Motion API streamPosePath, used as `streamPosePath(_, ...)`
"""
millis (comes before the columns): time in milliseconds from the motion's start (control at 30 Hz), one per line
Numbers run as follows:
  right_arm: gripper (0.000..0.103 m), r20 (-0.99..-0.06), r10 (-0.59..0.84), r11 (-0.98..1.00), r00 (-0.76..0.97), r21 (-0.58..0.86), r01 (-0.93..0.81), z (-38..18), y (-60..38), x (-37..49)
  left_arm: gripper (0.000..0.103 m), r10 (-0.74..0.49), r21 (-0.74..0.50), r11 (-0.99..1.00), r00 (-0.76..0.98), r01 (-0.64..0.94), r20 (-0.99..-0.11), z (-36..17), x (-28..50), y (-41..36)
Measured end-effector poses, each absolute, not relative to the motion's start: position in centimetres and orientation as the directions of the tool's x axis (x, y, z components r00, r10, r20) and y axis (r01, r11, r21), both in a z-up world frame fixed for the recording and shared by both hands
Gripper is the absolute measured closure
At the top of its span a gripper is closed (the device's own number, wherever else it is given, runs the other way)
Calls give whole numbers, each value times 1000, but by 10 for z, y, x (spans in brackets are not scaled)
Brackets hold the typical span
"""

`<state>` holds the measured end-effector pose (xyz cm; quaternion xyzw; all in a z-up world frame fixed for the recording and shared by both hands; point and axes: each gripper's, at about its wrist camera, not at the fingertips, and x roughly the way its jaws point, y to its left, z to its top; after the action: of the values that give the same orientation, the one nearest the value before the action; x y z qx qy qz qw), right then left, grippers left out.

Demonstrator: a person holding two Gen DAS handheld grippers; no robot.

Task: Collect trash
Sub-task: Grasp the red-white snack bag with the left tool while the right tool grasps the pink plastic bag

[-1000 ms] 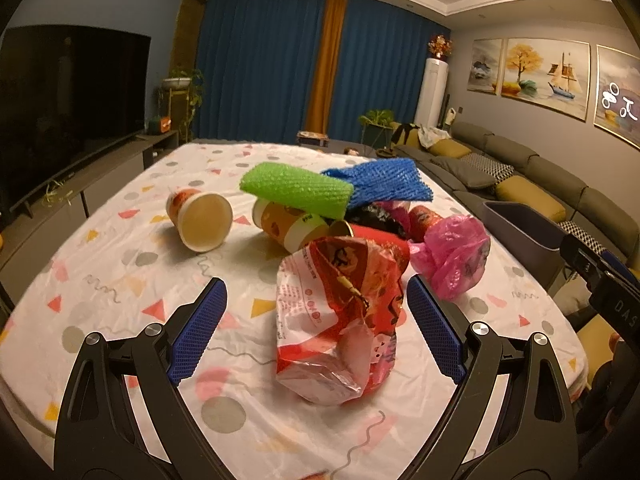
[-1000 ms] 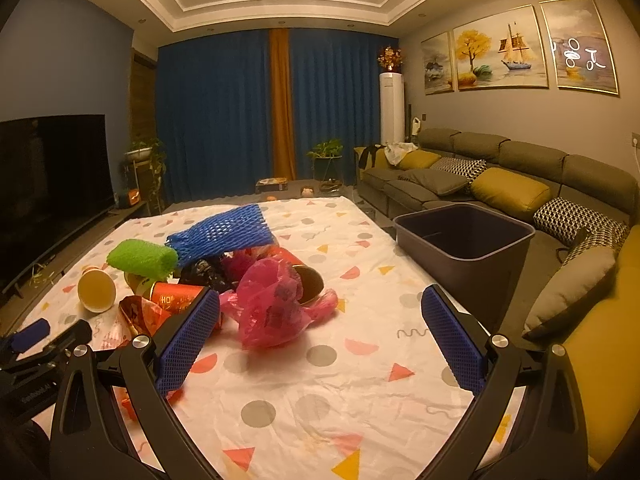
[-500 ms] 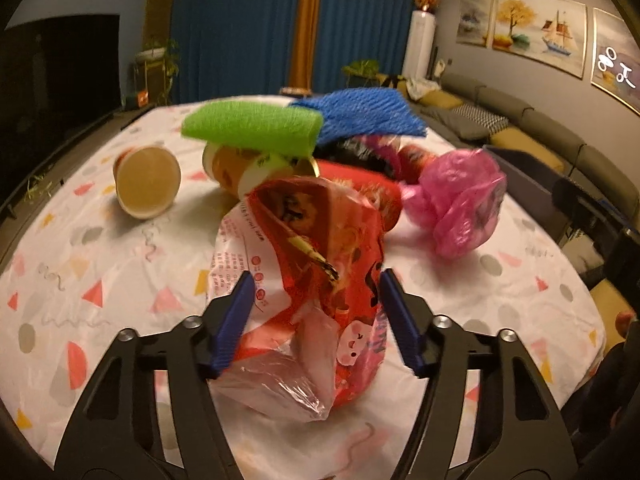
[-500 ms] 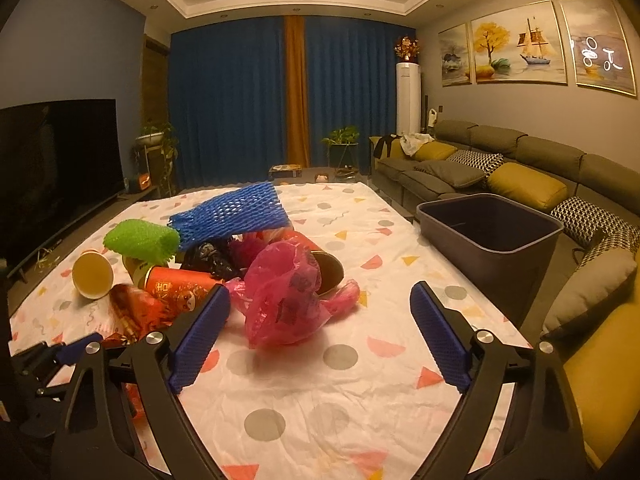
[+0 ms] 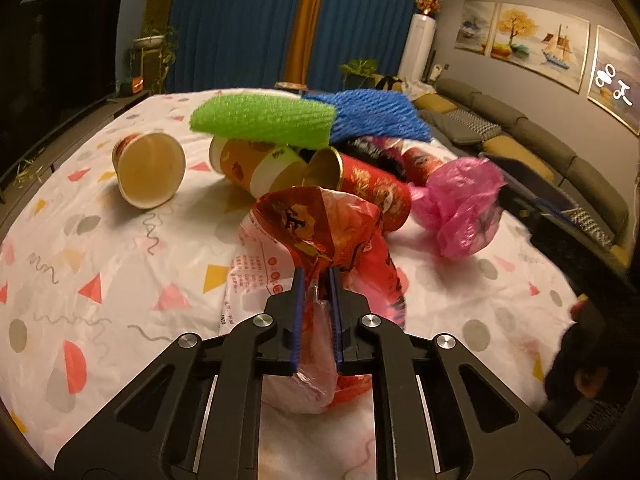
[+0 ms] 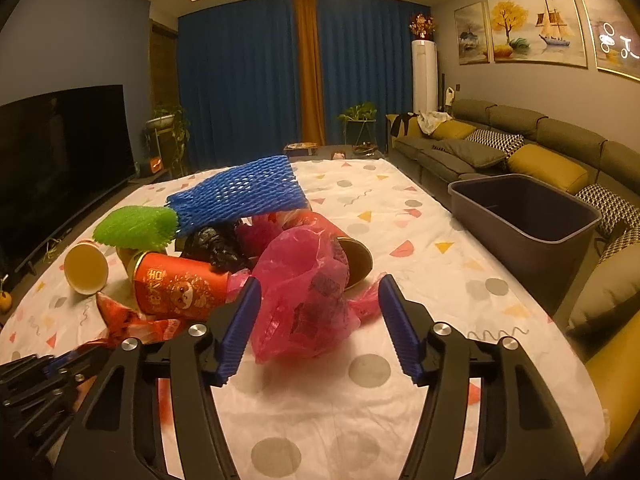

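Two grippers reach level over the table: left gripper (image 5: 316, 276) clamped on a red snack bag (image 5: 320, 232); right gripper (image 6: 320, 300) spread, straddling a pink plastic bag (image 6: 306, 296).

Deep blue curtains (image 6: 248, 80) with an orange strip (image 6: 310, 68) covered the far wall. A dark television (image 6: 60, 160) stood at the left, an olive sofa (image 6: 520, 140) under framed paintings (image 6: 528, 28) at the right, in warm, dim light.

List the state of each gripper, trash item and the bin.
left gripper: shut on red snack bag
right gripper: open, straddling pink plastic bag
red can: on its side
paper cup: tipped over
blue foam net: atop pile
grey bin: looks empty
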<state>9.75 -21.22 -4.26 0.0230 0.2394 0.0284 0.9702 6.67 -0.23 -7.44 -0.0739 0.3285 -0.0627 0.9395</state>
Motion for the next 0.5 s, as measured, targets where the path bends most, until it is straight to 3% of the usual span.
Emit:
streamPosePath(300, 45, -489, 60, 998, 870, 58, -36, -48, -212, 122, 96, -192, -197, 975, 817, 99, -544, -49, 57, 4)
streamPosePath(500, 77, -529, 111, 993, 841, 85, -78, -54, -213, 132, 98, -205, -217, 971, 822, 102, -531, -45, 58, 10)
